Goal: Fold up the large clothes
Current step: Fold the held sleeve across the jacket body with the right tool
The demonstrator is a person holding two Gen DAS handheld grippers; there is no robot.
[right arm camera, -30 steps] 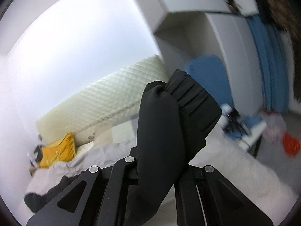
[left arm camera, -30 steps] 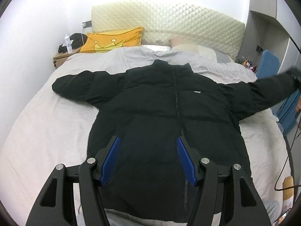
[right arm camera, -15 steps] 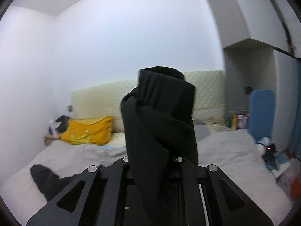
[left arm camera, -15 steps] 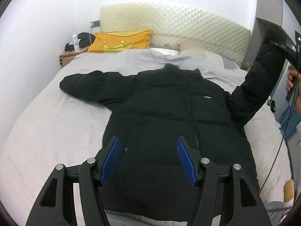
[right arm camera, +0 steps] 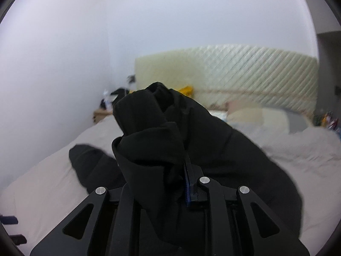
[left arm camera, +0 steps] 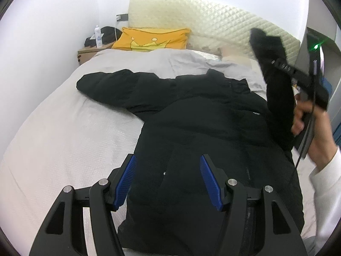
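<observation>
1. Jaws of the left gripper stand wide apart with nothing between them, hovering above the near hem of the black puffer jacket.
2. Jaws of the right gripper are clamped on the jacket's right-hand sleeve, whose cuff bunches up ahead of the blue pad.
3. From the left wrist view, that sleeve is lifted off the bed and stands above the right side of the jacket, held by the right gripper in the person's hand.
4. Most of the jacket lies flat, front side up, on the light bed cover, collar toward the far end.
5. Its other sleeve stretches out flat to the left, resting on the cover.
6. At the far end, a yellow pillow with a crown print lies against the quilted cream headboard.
7. Far left, a white bottle stands on a small nightstand beside the bed.
</observation>
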